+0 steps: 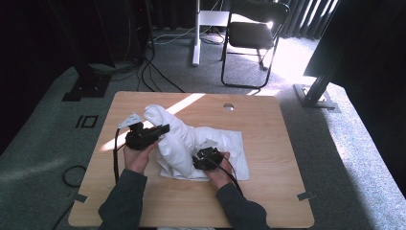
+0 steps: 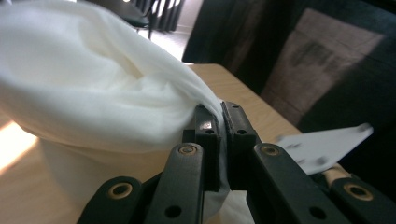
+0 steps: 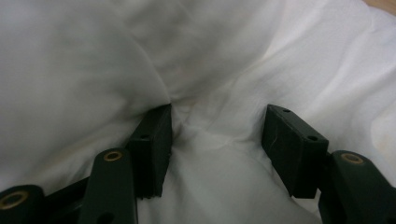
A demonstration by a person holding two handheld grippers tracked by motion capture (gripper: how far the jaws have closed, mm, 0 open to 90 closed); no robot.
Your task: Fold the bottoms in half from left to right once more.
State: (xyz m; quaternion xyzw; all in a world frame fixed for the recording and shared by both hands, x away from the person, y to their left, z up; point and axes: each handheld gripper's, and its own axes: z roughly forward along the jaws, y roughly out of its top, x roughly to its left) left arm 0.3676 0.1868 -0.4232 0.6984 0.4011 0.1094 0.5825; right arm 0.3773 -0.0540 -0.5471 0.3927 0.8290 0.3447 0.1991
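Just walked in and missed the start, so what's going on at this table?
A person is working a white cloth on the wooden table with a pair of hand-held tongs. The left tongs are shut on a fold of the cloth and hold it lifted above the table. The right tongs are open, jaws apart and pressed into the cloth lying in front of them, not yet gripping it.
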